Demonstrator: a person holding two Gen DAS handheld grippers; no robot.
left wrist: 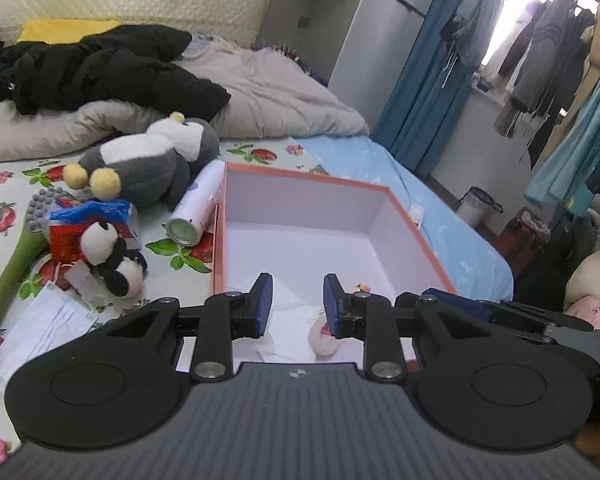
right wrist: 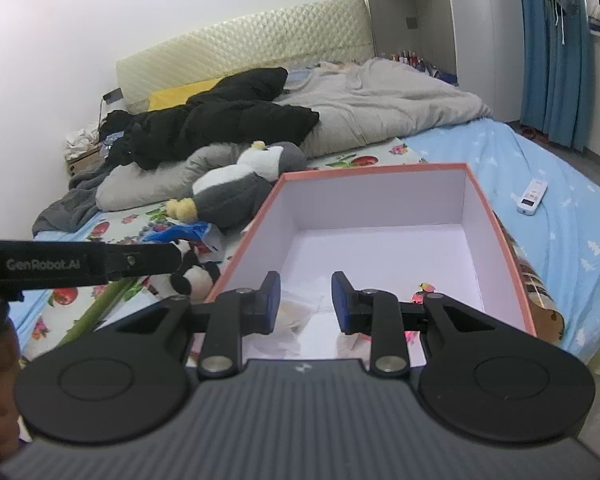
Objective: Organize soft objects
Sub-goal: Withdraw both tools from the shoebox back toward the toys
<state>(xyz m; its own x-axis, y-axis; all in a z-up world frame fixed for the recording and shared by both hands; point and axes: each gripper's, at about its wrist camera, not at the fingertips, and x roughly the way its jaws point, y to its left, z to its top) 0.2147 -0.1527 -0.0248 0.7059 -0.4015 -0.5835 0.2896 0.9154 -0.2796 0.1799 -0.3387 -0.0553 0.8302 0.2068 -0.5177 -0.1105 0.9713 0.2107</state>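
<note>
The box [left wrist: 400, 216] at the centre of the frame looks like smooth matt cardboard, white inside with a salmon rim. Left of it, the penguin toy [left wrist: 156, 160] and the small panda toy [left wrist: 108, 256] are fuzzy plush. The spray can [left wrist: 200, 204] has a glossy white shell and a dull metal base. The bed sheet [left wrist: 260, 156] is printed cloth; the headboard [left wrist: 140, 0] at upper left is quilted and faintly shiny. Each claw, left [left wrist: 296, 306] and right [right wrist: 306, 304], is matt black plastic with blue pads [left wrist: 265, 304] and bright metal rivets.
</note>
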